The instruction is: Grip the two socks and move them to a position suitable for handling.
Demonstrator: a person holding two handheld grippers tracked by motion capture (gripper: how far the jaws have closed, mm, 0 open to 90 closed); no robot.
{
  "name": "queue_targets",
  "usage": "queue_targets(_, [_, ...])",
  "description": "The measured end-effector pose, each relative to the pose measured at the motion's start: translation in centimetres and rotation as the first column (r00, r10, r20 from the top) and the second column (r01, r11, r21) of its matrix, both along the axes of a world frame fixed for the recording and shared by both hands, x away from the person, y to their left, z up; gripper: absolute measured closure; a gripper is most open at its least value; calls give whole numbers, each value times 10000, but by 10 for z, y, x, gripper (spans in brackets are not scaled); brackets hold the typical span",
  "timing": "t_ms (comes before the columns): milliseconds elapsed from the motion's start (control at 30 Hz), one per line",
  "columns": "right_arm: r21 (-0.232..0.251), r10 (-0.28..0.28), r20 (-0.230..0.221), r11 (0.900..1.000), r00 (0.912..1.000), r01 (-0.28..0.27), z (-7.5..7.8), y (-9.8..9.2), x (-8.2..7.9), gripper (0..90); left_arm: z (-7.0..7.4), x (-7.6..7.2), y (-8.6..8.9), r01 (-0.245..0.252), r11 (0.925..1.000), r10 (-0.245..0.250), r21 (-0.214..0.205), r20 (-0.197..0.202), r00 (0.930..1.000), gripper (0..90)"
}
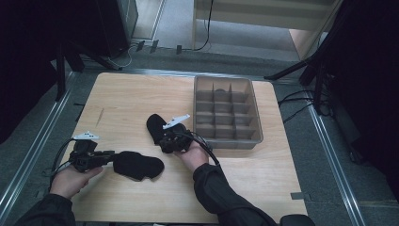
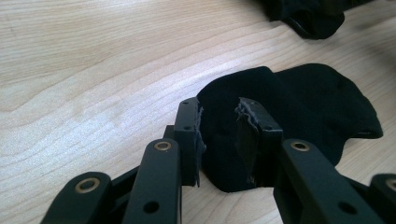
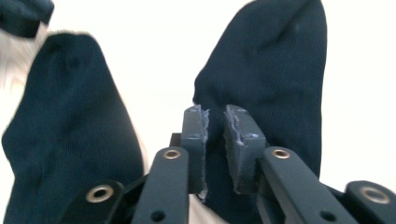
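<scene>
Two black socks lie on the wooden table point(image 1: 127, 94). The nearer sock point(image 1: 137, 165) point(image 2: 299, 107) is flat at the front left. My left gripper point(image 1: 111, 157) point(image 2: 219, 135) stands open at that sock's left edge, with the fabric lying between its jaws. The second sock point(image 1: 154, 126) point(image 3: 275, 70) sits near the table's middle. My right gripper point(image 1: 168, 141) point(image 3: 215, 140) is shut on its near end, with only a thin slit left between the pads. In the right gripper view another dark sock shape point(image 3: 70, 135) lies to the left.
A grey plastic divider box point(image 1: 251, 110) with several compartments stands at the back right of the table. Bare wood lies along the left and front. Metal rails, cables and dark stands surround the table on the floor.
</scene>
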State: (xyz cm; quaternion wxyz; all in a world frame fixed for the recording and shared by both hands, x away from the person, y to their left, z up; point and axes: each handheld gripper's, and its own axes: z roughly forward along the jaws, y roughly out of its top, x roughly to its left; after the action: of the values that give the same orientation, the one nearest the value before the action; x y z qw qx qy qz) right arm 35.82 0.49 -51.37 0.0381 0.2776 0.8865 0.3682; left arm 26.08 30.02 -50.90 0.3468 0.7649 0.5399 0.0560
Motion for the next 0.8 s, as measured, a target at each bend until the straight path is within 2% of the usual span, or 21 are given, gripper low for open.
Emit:
queue_targets(100, [20,-82,104,10000,9999,82,2,9,7,694,1,0,0,-35,9999,35,-104,2,10000,689])
queue_targets(267, [118,-374,-12,9992,9993,374,-1,26,14,625,1,0,2,-49,9999,49,-128,14,10000,689])
queue_targets(333, [-5,-385,224,9993,9990,385,-4,34,14,603,1,0,2,-52,9999,52,-119,32,10000,689])
queue_targets(467, [-162,-463,305,9988,9985,469,-9,42,18,569,2,0,2,2,10000,-1,-64,45,10000,689])
queue_targets(567, [-398,-555,363,9976,9978,570,-15,45,19,586,2,0,3,-9,10000,9,-64,53,10000,689])
queue_targets(667, [-548,-587,278,9967,9979,601,-20,45,18,644,3,0,3,1,10000,0,-52,54,10000,689])
queue_targets(800, [-518,-667,340,9963,9972,684,-21,43,17,734,3,-1,3,24,10000,-24,-26,50,10000,689])
